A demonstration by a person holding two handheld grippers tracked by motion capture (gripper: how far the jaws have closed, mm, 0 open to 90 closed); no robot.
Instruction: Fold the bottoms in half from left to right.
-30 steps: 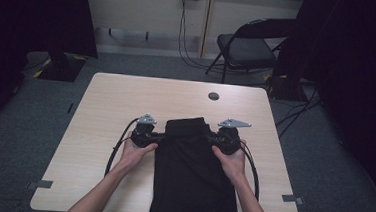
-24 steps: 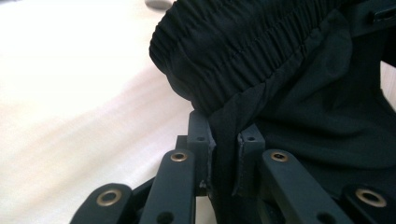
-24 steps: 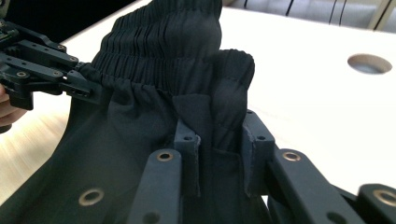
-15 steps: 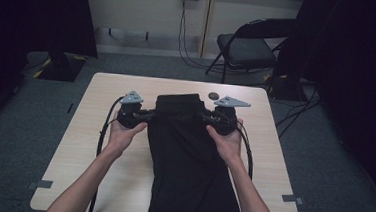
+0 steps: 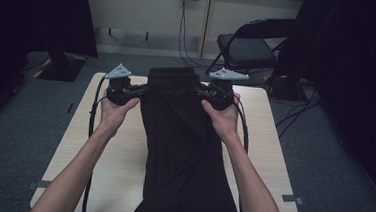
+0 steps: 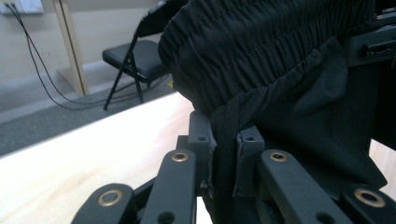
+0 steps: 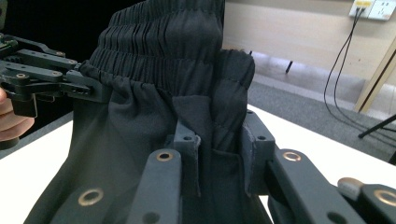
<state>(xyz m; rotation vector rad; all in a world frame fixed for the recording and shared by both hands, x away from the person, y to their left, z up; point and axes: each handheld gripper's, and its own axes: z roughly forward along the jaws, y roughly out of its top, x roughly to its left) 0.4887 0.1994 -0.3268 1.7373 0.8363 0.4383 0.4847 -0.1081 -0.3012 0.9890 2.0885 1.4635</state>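
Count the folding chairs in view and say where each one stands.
1. A black folding chair stands on the floor beyond the table's far right corner, by the wall. Others may be hidden in the dark at either side.

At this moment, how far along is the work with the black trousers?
Done: both tongs, left and right, are clamped on the waistband of the black trousers. In hand: the waistband is held up while the legs trail over the table. Left: laying or folding them, probably.
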